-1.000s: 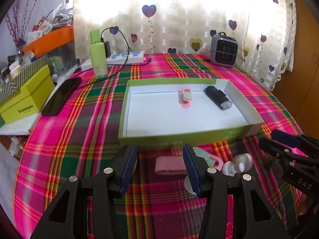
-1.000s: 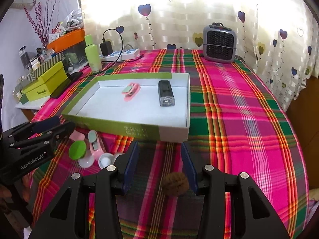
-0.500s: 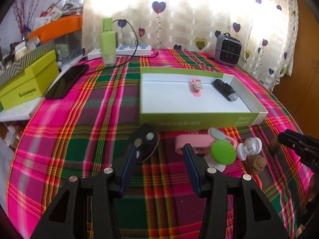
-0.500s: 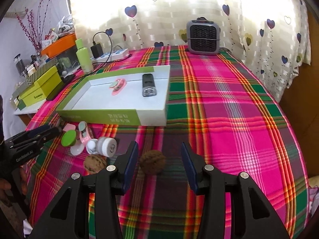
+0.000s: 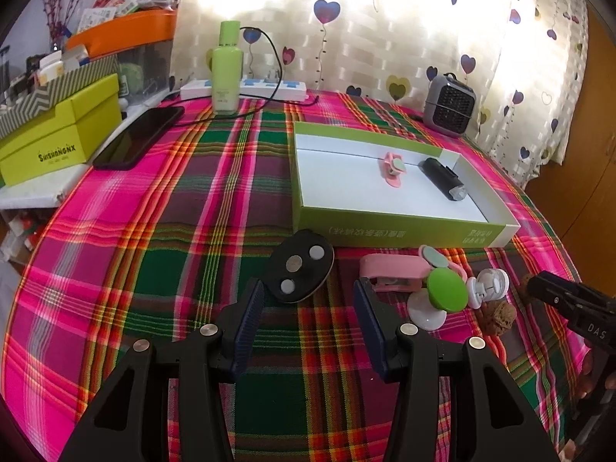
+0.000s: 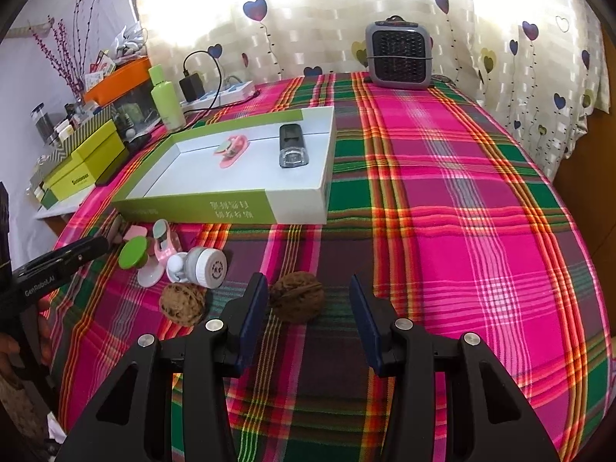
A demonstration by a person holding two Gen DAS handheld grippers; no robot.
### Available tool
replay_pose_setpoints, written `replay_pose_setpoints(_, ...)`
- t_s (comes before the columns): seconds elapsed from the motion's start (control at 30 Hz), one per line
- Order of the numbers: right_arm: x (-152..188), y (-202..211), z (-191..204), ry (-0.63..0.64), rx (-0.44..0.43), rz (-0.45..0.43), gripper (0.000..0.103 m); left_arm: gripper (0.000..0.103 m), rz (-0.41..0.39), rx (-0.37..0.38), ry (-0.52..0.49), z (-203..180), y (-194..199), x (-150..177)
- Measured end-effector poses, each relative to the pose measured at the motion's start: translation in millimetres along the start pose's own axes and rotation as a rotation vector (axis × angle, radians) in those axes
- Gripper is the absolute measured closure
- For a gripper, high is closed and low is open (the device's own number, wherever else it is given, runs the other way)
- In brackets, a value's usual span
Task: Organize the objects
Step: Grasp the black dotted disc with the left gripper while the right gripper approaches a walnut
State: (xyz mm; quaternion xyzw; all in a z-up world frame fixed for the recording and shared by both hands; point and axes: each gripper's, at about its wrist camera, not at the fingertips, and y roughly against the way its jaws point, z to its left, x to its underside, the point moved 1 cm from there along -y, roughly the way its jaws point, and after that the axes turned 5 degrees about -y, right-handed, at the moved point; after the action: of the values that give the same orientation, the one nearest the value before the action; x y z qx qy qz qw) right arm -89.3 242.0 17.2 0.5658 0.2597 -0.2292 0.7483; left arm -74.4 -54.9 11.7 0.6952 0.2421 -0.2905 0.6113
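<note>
**Both hand-held grippers open and low over the plaid table**

Left hand-held gripper (image 5: pixel 308 308) held low and level over the table (image 5: pixel 161 231), fingers spread wide, gripping nothing. Just ahead of its left fingertip, touching or nearly so, a black oval disc (image 5: pixel 300 265) with three silver dots, lying flat on the cloth close to the near wall of the green-and-white box (image 5: pixel 404 231). Beside the right fingertip, a pink clip (image 5: pixel 389 269), then a green-capped piece (image 5: pixel 446 294) on a white base, a small white round gadget (image 5: pixel 487 288) and a walnut (image 5: pixel 500 317), all clustered in front of the box.

Right hand-held gripper (image 6: pixel 308 300) likewise low, pointing toward the box, fingers parted and empty. Between the fingertips, nearer the left one, a second walnut (image 6: pixel 296 296) resting on the cloth; whether the left pad touches it cannot be told. The other walnut (image 6: pixel 183 304) just outside the left finger, next to the white round gadget (image 6: pixel 204 267). At the left edge of the right wrist view, the other gripper's black body, angled toward the green-capped piece (image 6: pixel 133 252).

Inside the box (image 6: pixel 231 208), lying on the white floor near the far wall: a pink clip-like item (image 6: pixel 231 150) and a black cylindrical device (image 6: pixel 292 150), set apart from each other
</note>
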Motion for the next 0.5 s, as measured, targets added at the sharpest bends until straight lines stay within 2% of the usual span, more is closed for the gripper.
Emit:
replay_pose_setpoints(0.27,0,-8,7,0.04,0.002,0.041,0.058,0.052,0.047,0.017,0.002,4,-9,-1)
replay_pose_setpoints(0.5,0,-12,7,0.048,0.005,0.054,0.058,0.051,0.053,0.016,0.004,6,-13,-4)
